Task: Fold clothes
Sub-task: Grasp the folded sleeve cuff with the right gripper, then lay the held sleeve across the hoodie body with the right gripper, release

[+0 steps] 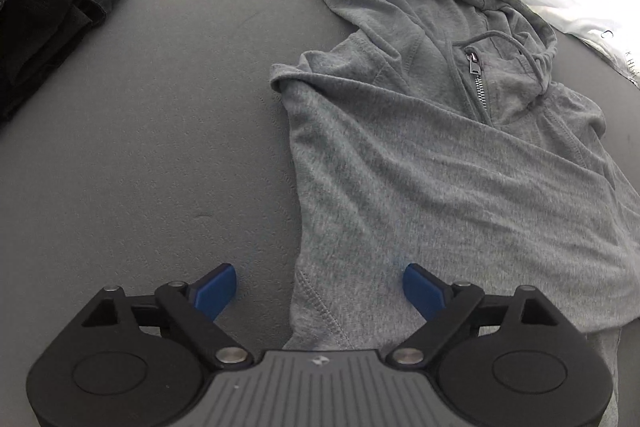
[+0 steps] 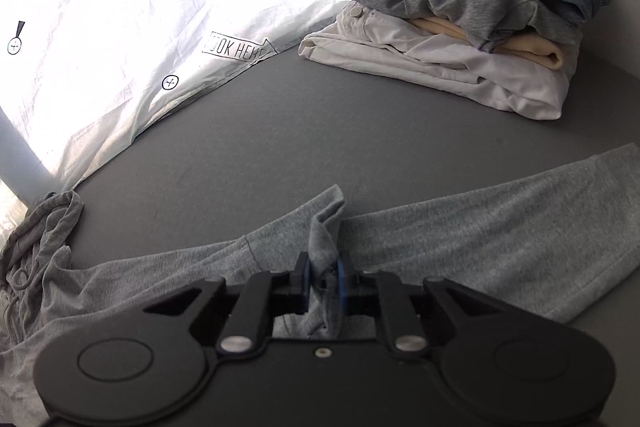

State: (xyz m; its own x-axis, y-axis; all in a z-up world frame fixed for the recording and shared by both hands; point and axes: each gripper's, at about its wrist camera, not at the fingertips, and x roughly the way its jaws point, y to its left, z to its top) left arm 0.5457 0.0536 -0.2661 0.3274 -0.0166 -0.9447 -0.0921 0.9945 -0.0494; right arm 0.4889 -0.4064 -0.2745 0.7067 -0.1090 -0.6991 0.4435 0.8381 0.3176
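Beside folded stack, sheet reading "OK HERE"

The white sheet by the grey bed has black words in a box with a pointy end. The words say "OOK HERE", and the first letter is hidden in a fold, so I cannot read it. The same sheet has two small circles with a cross inside, a big "!" mark above one of them, and two orange carrot pictures at the top. In the left view, tiny dark letters sit on the sheet at the far right edge, too small to read.
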